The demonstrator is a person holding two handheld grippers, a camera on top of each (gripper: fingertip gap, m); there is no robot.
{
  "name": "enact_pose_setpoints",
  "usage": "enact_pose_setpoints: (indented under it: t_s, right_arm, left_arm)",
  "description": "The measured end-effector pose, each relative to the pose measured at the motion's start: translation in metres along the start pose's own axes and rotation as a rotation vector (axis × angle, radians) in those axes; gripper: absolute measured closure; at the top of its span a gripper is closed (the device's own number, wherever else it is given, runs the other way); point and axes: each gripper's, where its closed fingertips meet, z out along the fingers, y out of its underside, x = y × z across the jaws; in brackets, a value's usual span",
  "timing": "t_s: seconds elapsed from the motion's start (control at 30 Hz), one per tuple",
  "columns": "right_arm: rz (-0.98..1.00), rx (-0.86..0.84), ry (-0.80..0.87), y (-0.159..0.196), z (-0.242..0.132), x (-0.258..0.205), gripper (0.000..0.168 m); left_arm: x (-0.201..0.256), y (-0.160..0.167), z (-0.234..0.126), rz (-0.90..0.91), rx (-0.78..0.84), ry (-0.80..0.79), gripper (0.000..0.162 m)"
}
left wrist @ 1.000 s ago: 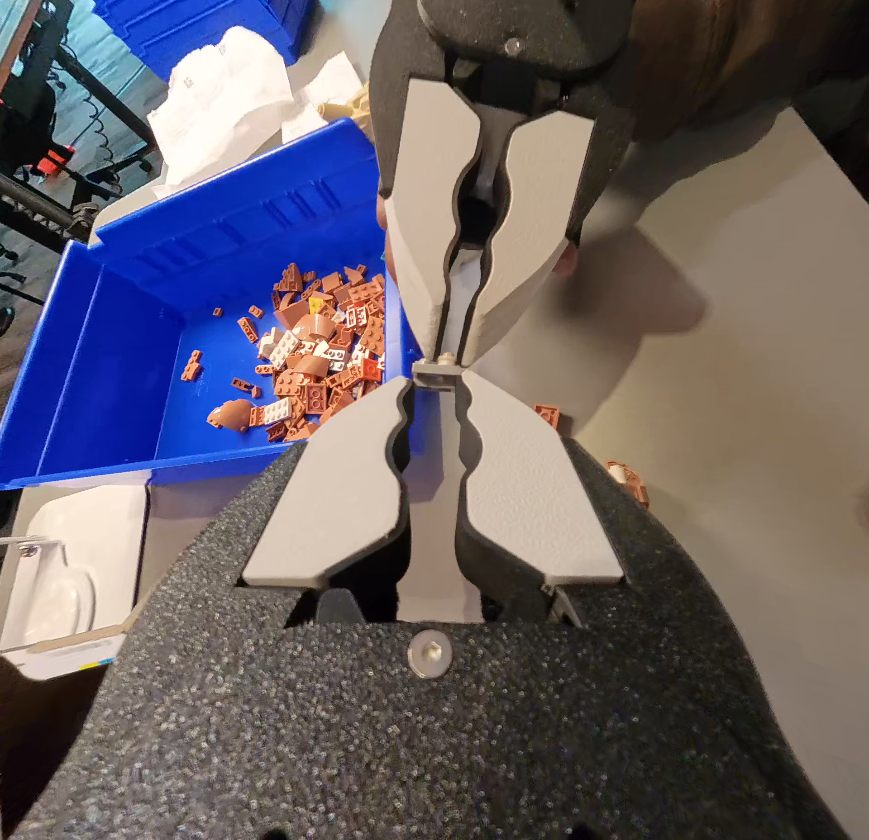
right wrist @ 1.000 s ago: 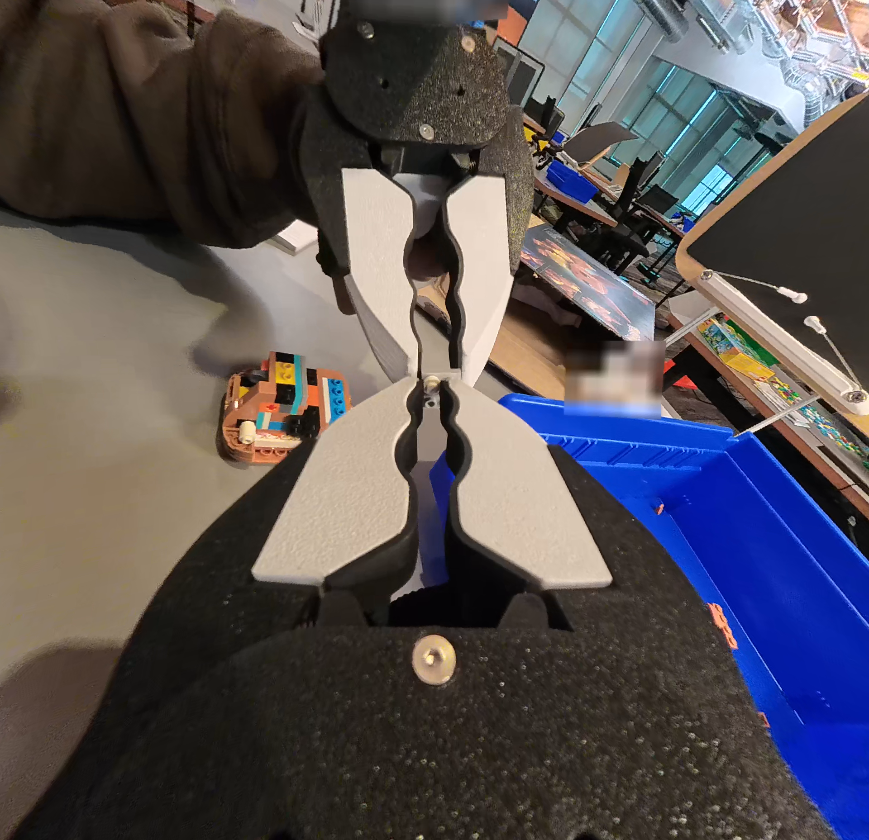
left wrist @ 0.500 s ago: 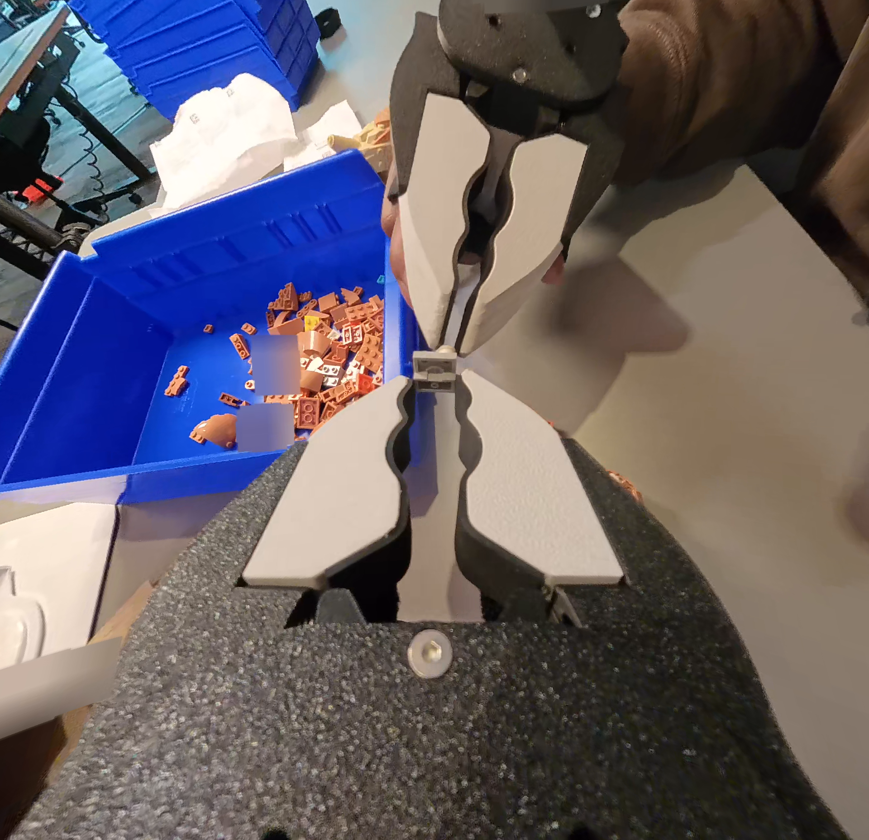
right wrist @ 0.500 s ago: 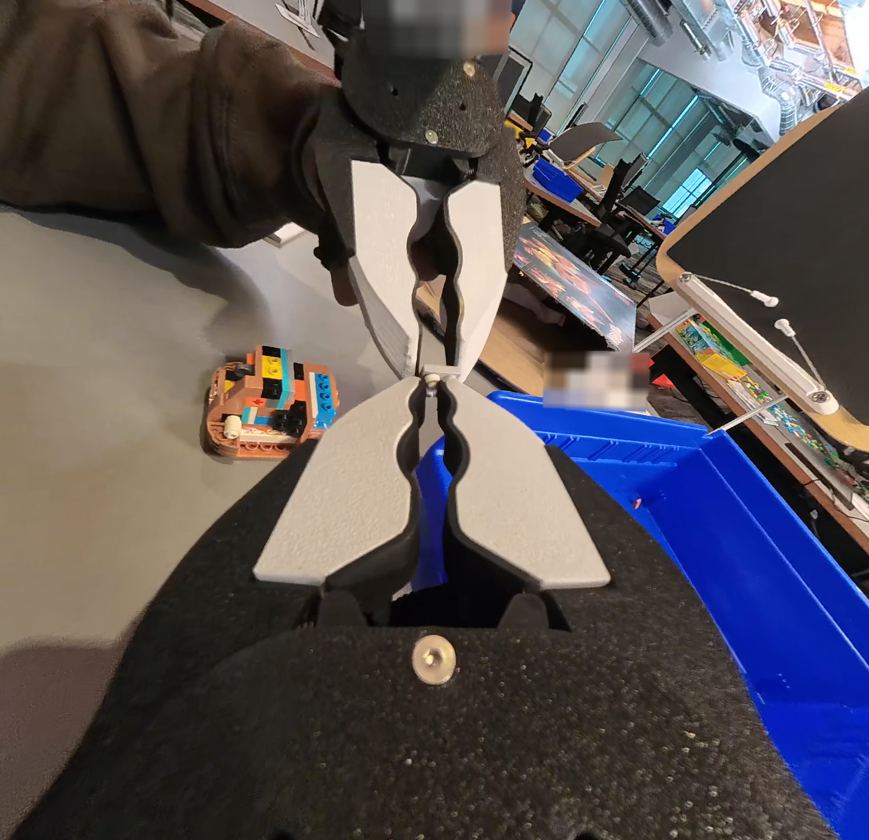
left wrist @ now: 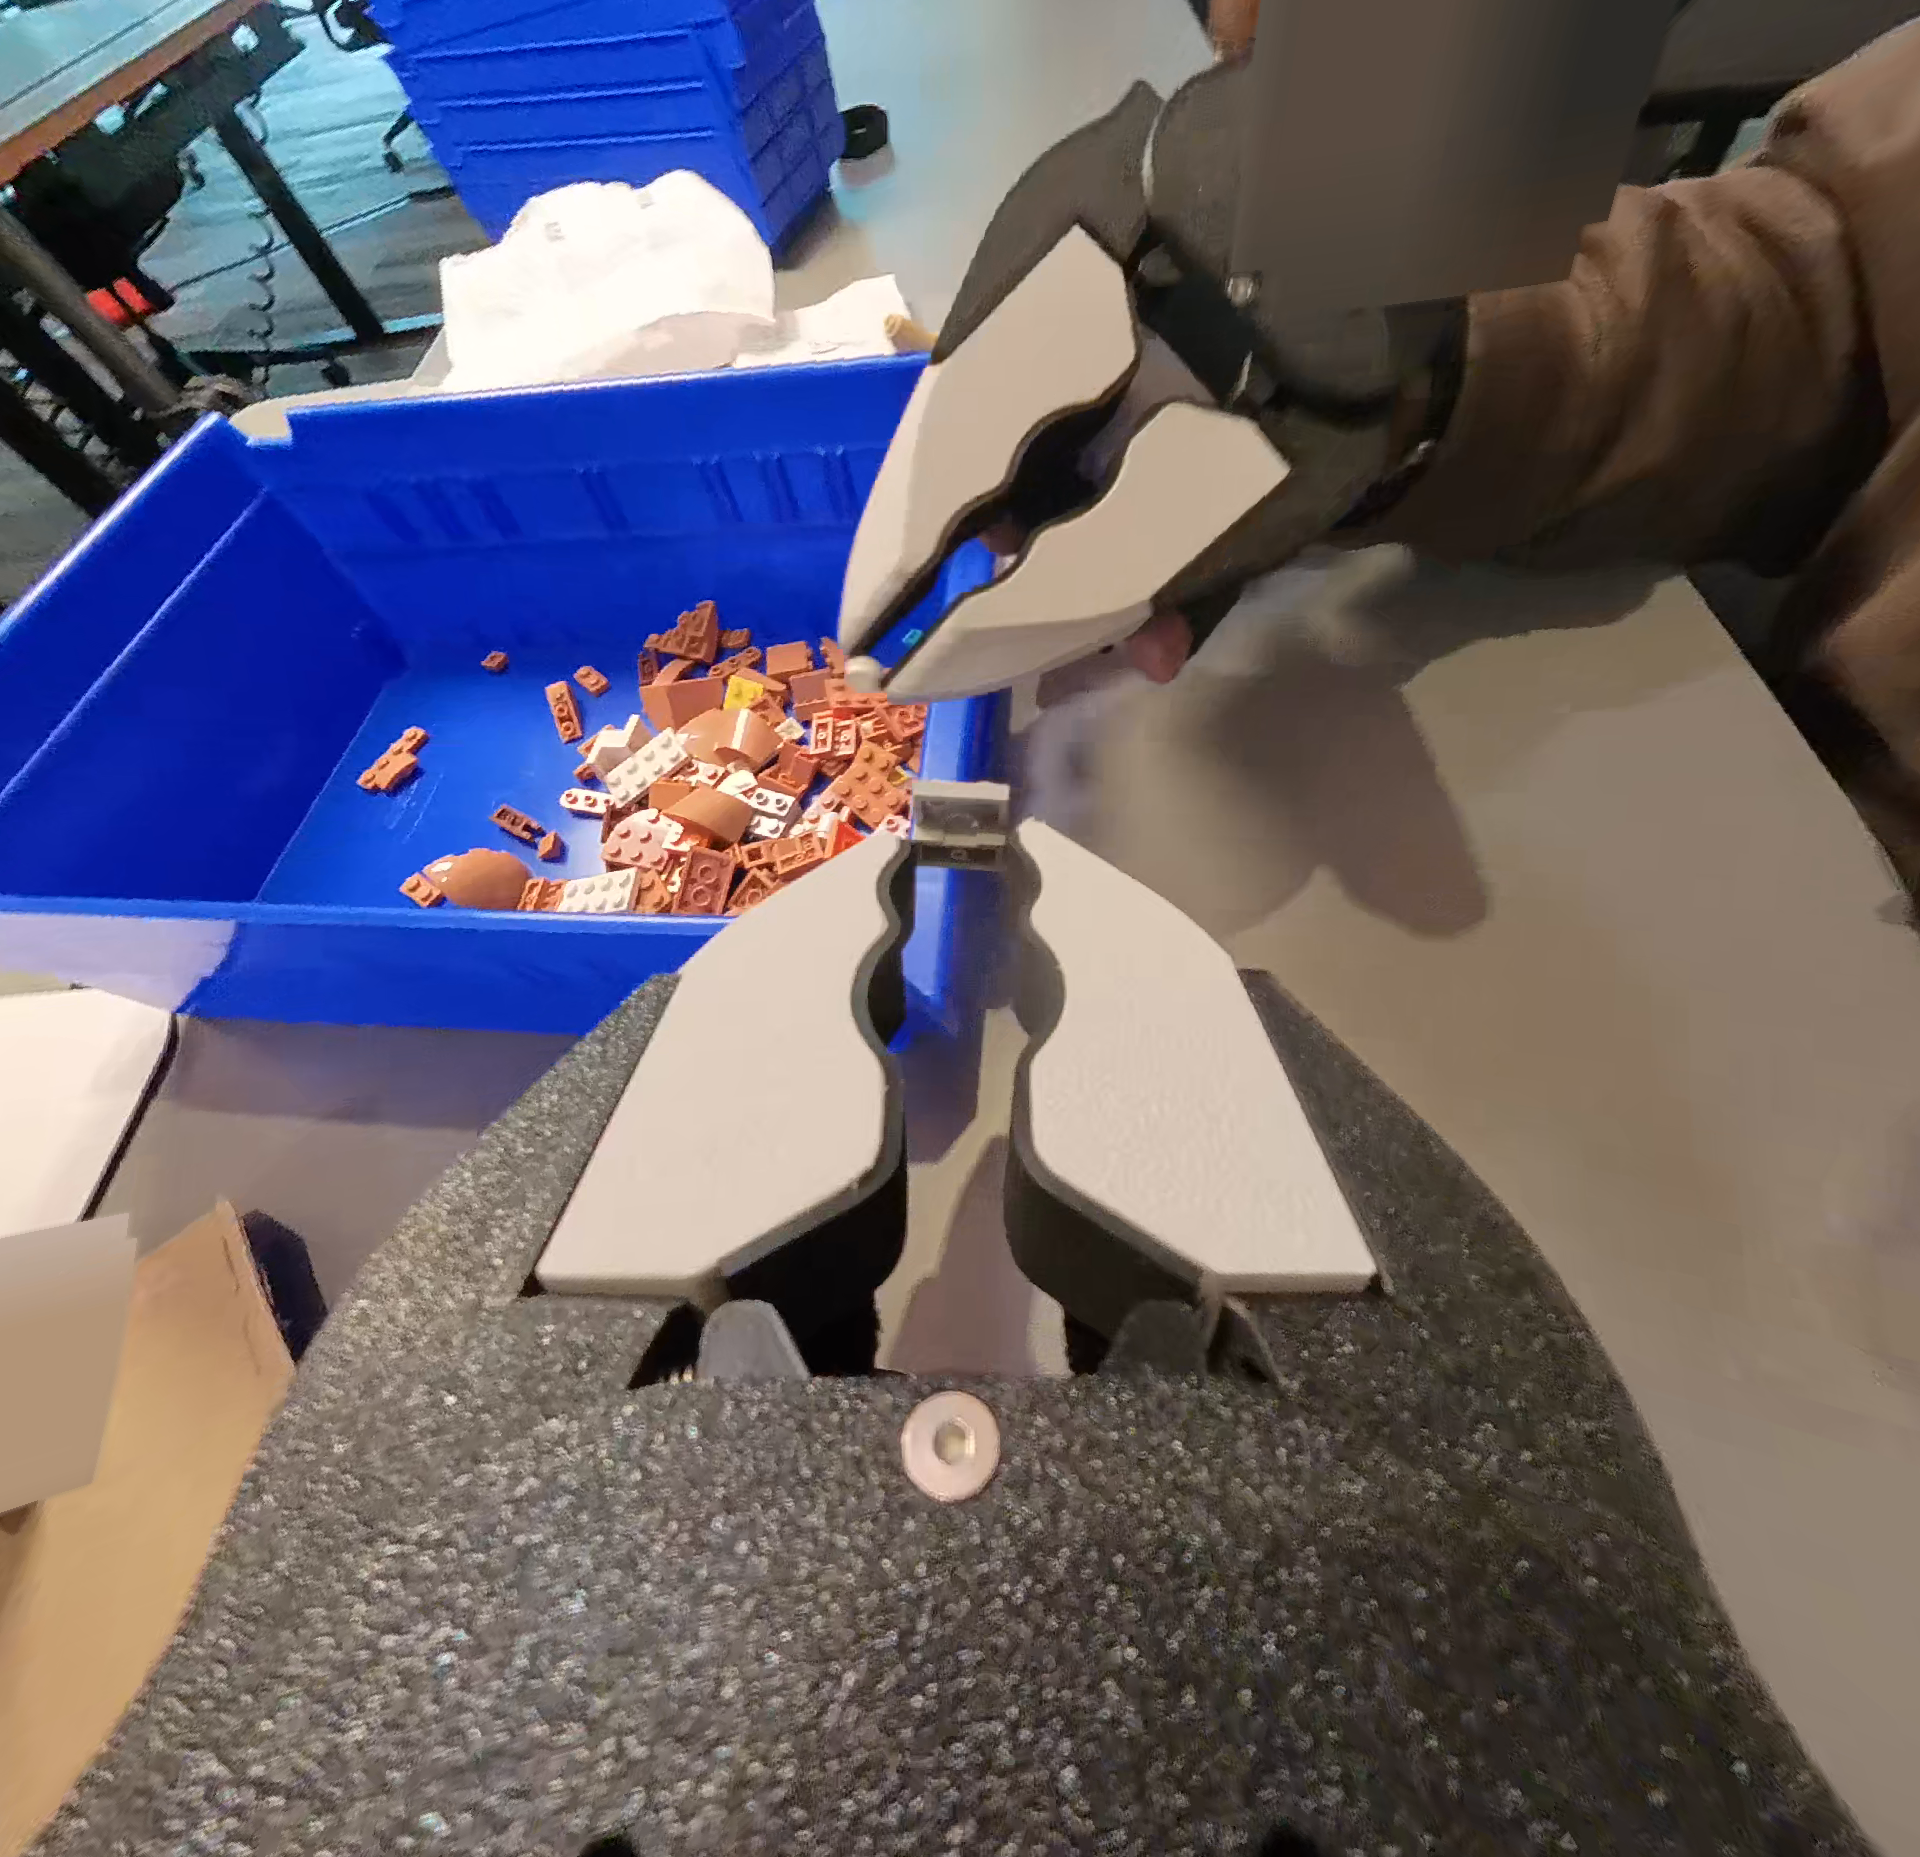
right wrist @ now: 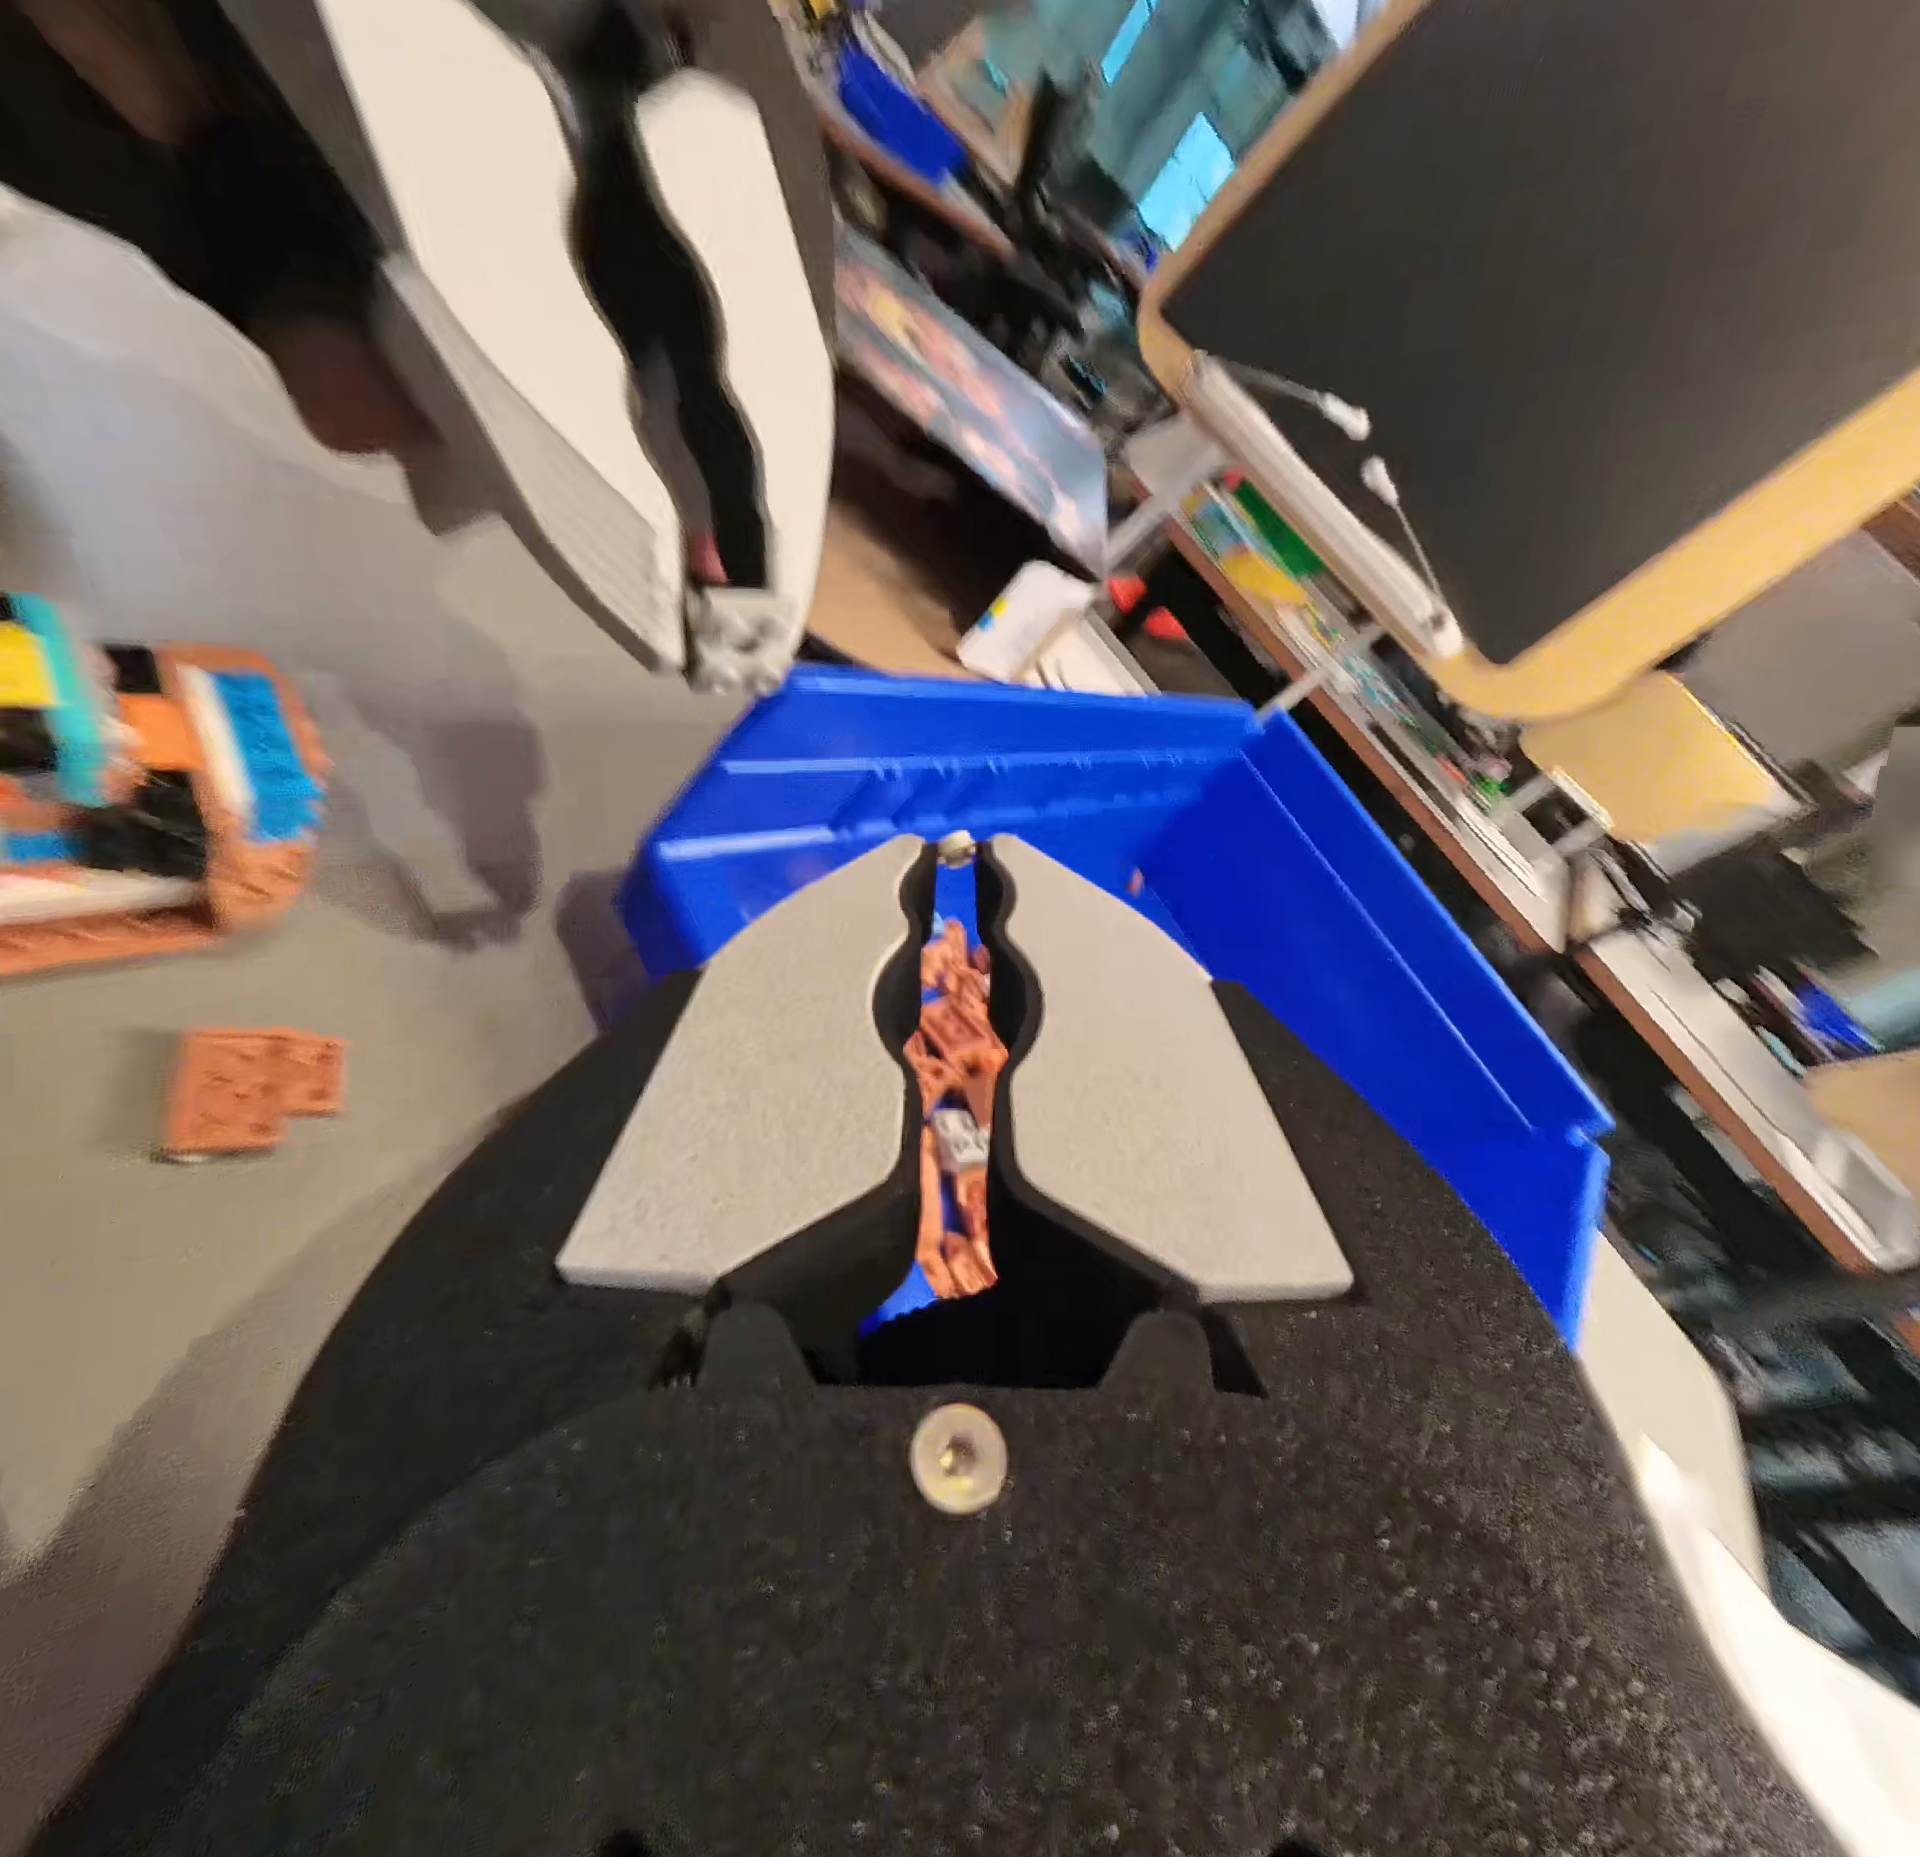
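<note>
- The left gripper (left wrist: 958,843) has its fingers drawn in narrow around a small grey brick (left wrist: 960,822), pinched at the very tips, above the near right corner of the blue bin (left wrist: 312,581).
- In the right wrist view, the same grey brick (right wrist: 740,635) sits between the tips of the left gripper (right wrist: 732,623), above the worktop (right wrist: 312,1236) just beside the bin's rim (right wrist: 935,758); that view is blurred.
- The right gripper (right wrist: 956,851) has its fingers nearly together on a tiny pale round piece (right wrist: 954,849) at their tips.
- In the left wrist view, the right gripper (left wrist: 868,673) is tilted down over the bin's right wall, with the pale round piece (left wrist: 862,673) at its tips; it is near the left gripper but apart from it.
- A person's brown sleeve (left wrist: 1683,373) extends behind the right gripper.
- A heap of reddish-brown, white and yellow toy bricks (left wrist: 727,779) lies on the bin floor toward the right side, with a few strays to its left.
- A multicoloured brick model (right wrist: 135,789) stands on the grey worktop left of the bin, and a flat reddish-brown plate (right wrist: 255,1085) lies nearer the camera.
- Behind the bin are crumpled white paper (left wrist: 613,269) and a stack of blue bins (left wrist: 623,72).
- A brown cardboard piece (left wrist: 135,1495) lies at the lower left.
</note>
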Motion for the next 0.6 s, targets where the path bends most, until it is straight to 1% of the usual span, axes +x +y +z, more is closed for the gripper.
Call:
enact_pose_setpoints:
  t_s: [0.07,0.17,0.3,0.43,0.5,0.6]
  right_arm:
    - [-0.036,-0.072,0.036,0.013,0.005,0.002,0.158]
    - [-0.056,-0.079,0.034,0.014,0.006,0.000,0.152]
    - [-0.100,-0.012,0.012,0.002,0.003,-0.006,0.146]
    - [-0.279,0.135,-0.024,-0.024,-0.005,-0.028,0.142]
    - [-0.352,0.128,-0.015,-0.024,-0.004,-0.034,0.136]
    - [-0.386,0.139,-0.014,-0.026,-0.003,-0.040,0.135]
  left_arm:
    - [-0.003,0.001,0.002,-0.017,-0.006,-0.018,0.146]
    - [-0.004,-0.001,0.002,-0.045,0.004,-0.023,0.146]
    - [-0.005,-0.003,0.002,-0.119,0.025,-0.009,0.146]
    - [0.004,-0.005,0.006,-0.224,0.046,0.069,0.146]
    - [0.009,-0.004,0.008,-0.261,0.045,0.116,0.146]
    - [0.015,-0.005,0.010,-0.296,0.045,0.157,0.146]
